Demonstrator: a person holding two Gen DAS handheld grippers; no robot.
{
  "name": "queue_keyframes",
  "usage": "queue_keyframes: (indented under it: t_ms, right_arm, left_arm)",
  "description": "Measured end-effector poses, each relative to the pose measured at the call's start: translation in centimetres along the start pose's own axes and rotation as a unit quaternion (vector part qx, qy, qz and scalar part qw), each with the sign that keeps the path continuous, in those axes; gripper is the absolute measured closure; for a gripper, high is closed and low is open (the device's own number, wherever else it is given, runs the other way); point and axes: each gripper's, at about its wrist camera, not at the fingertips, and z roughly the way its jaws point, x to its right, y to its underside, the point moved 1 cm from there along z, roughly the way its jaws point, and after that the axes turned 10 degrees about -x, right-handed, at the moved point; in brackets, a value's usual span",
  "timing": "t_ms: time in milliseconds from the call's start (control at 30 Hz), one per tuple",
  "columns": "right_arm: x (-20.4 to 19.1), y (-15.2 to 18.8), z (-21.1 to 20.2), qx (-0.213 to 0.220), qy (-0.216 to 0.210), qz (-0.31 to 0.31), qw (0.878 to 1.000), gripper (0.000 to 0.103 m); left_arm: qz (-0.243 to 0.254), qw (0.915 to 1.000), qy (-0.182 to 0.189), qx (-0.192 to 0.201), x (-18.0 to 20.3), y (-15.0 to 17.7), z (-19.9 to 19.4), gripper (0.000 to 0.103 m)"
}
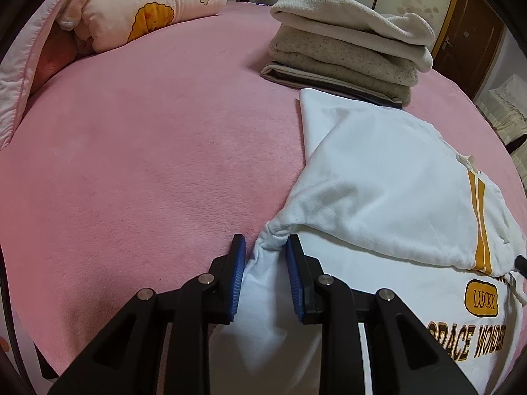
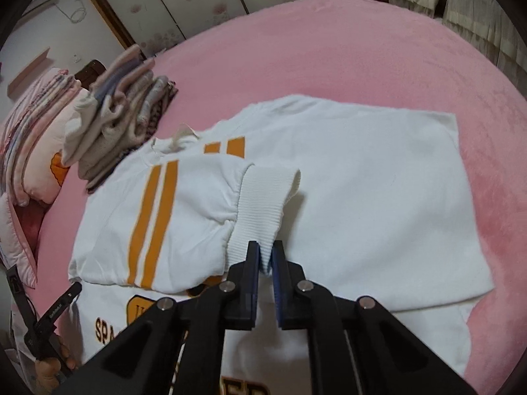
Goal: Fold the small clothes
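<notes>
1. A white sweatshirt is spread on a bed covered with a pink blanket.
2. The sweatshirt lies near the front edge of the bed, and it is partly folded: one sleeve with two orange stripes is laid across the body of the garment.
3. Printed letters and an orange badge with the word "LUCKY" are seen on the front of the sweatshirt.
4. The left gripper is clenched on a bunched corner of white cloth at the edge of the sweatshirt; the cloth is pinched between the blue pads of its fingers.
5. The right gripper is clenched on the ribbed cuff of the striped sleeve; the fingers are almost touching, with only the thin edge of the cuff between them.
6. In the right wrist view the cuff is seen standing a little above the body of the sweatshirt.
7. A stack of folded clothes in beige and grey is placed on the bed behind the sweatshirt, just beside its far corner.
8. A folded pink quilt with an orange print is seen at the far left of the bed.
9. A hand holding a black handle is partly shown at the lower left of the right wrist view.
</notes>
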Motion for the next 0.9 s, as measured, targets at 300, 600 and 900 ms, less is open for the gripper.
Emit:
queue_keyframes:
  t_ms: [300, 600, 900]
  right_arm:
    - [1.4, 1.6, -2.7, 0.007, 0.024, -0.009, 1.0, 0.096]
    - [0.9, 1.8, -0.6, -0.002, 0.08, -0.032, 0.996, 0.09]
    - [1.0, 0.8, -1.7, 0.019, 0.07, -0.028, 0.997, 0.083]
  left_arm:
    - [0.003, 0.9997, -0.022, 0.013, 0.0, 1.1, -0.6, 0.08]
    - [0.0, 0.9994, -0.033, 0.006, -1.0, 2.5, -2.2, 0.085]
    - [-0.011, 0.9998, 0.015, -0.007, -1.3, -4.0, -3.9, 0.084]
